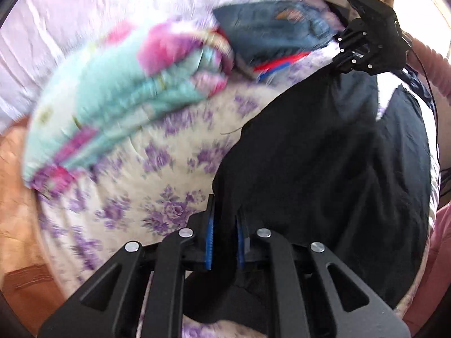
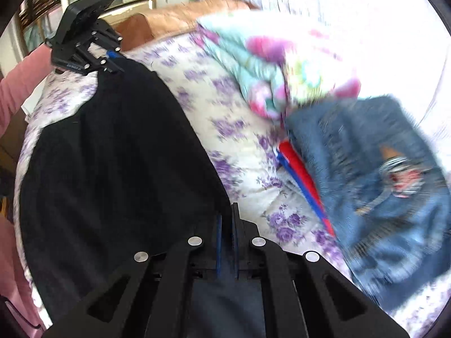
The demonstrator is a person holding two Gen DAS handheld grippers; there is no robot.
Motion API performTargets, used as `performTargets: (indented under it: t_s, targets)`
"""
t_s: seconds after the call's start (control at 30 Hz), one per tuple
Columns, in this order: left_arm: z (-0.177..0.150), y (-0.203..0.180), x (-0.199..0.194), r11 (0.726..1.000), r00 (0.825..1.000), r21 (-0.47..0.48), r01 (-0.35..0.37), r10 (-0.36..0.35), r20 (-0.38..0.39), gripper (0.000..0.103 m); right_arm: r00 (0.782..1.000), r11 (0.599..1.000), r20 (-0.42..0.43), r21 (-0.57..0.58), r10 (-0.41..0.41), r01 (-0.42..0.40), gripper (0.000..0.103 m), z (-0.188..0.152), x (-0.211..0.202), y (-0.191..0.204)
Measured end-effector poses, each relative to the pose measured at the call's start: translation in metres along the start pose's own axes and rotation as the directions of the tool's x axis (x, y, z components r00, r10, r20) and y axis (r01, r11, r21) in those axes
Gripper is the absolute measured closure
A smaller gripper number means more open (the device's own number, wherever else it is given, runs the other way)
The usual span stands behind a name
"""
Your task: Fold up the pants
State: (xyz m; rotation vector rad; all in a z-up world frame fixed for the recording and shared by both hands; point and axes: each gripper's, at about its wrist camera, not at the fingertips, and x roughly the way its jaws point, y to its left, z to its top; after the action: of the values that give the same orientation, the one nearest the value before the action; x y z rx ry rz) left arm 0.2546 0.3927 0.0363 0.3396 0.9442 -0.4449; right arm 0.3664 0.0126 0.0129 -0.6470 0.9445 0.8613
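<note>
Black pants (image 1: 310,155) lie spread over a bed with a purple-flowered sheet (image 1: 169,169). At the bottom of the left wrist view, my left gripper (image 1: 225,208) is shut on one edge of the pants, with black cloth between its blue pads. The right gripper (image 1: 342,52) is at the far corner of the pants, where the cloth draws up into its tips. In the right wrist view, the right gripper (image 2: 227,211) is shut on the dark fabric of the pants (image 2: 112,155). The left gripper (image 2: 114,57) pinches the opposite corner there.
A folded teal and pink flowered quilt (image 1: 112,90) and blue jeans (image 1: 276,25) with a red and blue cloth (image 1: 279,63) under them lie on the bed beyond the pants. A pink sleeve (image 1: 431,56) shows behind the right gripper. An orange-brown cover (image 1: 17,197) borders the sheet.
</note>
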Motion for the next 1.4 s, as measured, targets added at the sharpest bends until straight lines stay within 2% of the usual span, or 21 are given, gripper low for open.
performTargets:
  t_s: [0.17,0.3,0.37,0.43,0.57,0.73,0.87,0.93,0.97,1.03,1.07,1.1,1.17,1.23,1.27,1.3,1.33,1.4]
  targets:
    - [-0.011,-0.053,-0.068,0.994,0.994,0.101,-0.045,0.035,0.103,0.091,0.996,0.998,0.082,-0.057,-0.036,0.041,0.097,-0.023,-0.084,0.060]
    - [-0.035,-0.101,-0.096,0.984,0.990,0.166,-0.068,0.046,0.133,0.091,0.995,0.993,0.092,-0.107,-0.048,0.058,0.097,-0.053,-0.119,0.122]
    - [-0.052,-0.123,-0.102,0.978,0.989,0.198,-0.070,0.042,0.139,0.091,0.996,0.992,0.084,-0.117,-0.031,0.041,0.097,-0.070,-0.125,0.151]
    - [-0.073,-0.143,-0.105,0.976,0.991,0.213,-0.053,0.025,0.135,0.091,0.997,0.991,0.075,-0.129,-0.019,0.029,0.097,-0.085,-0.122,0.179]
    - [-0.116,-0.172,-0.088,0.978,0.997,0.206,-0.018,0.003,0.077,0.090,1.000,0.989,0.022,-0.146,-0.003,0.006,0.097,-0.121,-0.097,0.228]
    - [-0.155,-0.183,-0.049,0.986,1.000,0.168,-0.001,0.001,0.000,0.089,1.000,0.989,-0.020,-0.145,-0.018,0.015,0.097,-0.158,-0.055,0.258]
    - [-0.168,-0.181,-0.040,0.997,0.999,0.080,0.010,-0.013,0.040,0.087,0.999,0.992,-0.005,-0.117,-0.037,0.036,0.097,-0.169,-0.040,0.264]
    - [-0.171,-0.181,-0.041,0.999,0.998,0.044,0.005,-0.007,0.057,0.085,0.999,0.994,0.004,-0.093,-0.052,0.052,0.092,-0.172,-0.037,0.268]
    - [-0.172,-0.183,-0.045,0.999,0.998,0.042,-0.012,0.010,0.056,0.080,0.999,0.996,0.009,-0.079,-0.051,0.052,0.088,-0.174,-0.038,0.270]
    - [-0.172,-0.192,-0.055,0.997,0.998,0.058,-0.046,0.043,0.047,0.064,0.999,1.000,0.038,-0.015,-0.002,0.002,0.056,-0.177,-0.054,0.263]
    - [-0.171,-0.199,-0.067,0.993,0.995,0.083,-0.082,0.078,0.055,0.051,0.998,1.000,0.062,0.013,0.015,-0.015,0.049,-0.180,-0.063,0.259]
    - [-0.169,-0.205,-0.076,0.988,0.992,0.100,-0.116,0.109,0.069,0.032,0.995,0.998,0.100,0.060,0.010,-0.016,0.042,-0.183,-0.077,0.250]
    - [-0.158,-0.216,-0.099,0.974,0.975,0.119,-0.194,0.178,0.129,0.014,0.989,0.987,0.140,0.159,-0.049,0.027,0.040,-0.190,-0.102,0.223]
    - [-0.130,-0.227,-0.116,0.977,0.964,0.092,-0.191,0.169,0.203,0.006,0.974,0.941,0.144,0.317,-0.172,0.120,0.029,-0.195,-0.125,0.178]
    - [-0.112,-0.232,-0.118,0.982,0.962,0.064,-0.179,0.161,0.223,0.004,0.965,0.908,0.127,0.386,-0.228,0.163,0.027,-0.197,-0.132,0.158]
    - [-0.088,-0.241,-0.115,0.988,0.963,0.039,-0.147,0.134,0.235,0.004,0.954,0.859,0.099,0.469,-0.283,0.206,0.026,-0.200,-0.137,0.132]
    - [-0.070,-0.250,-0.108,0.992,0.965,0.031,-0.119,0.108,0.240,0.004,0.946,0.804,0.061,0.546,-0.317,0.234,0.026,-0.203,-0.141,0.106]
    - [-0.028,-0.272,-0.083,0.999,0.969,0.014,-0.044,0.040,0.242,0.004,0.928,0.639,-0.060,0.708,-0.368,0.300,0.026,-0.213,-0.141,0.045]
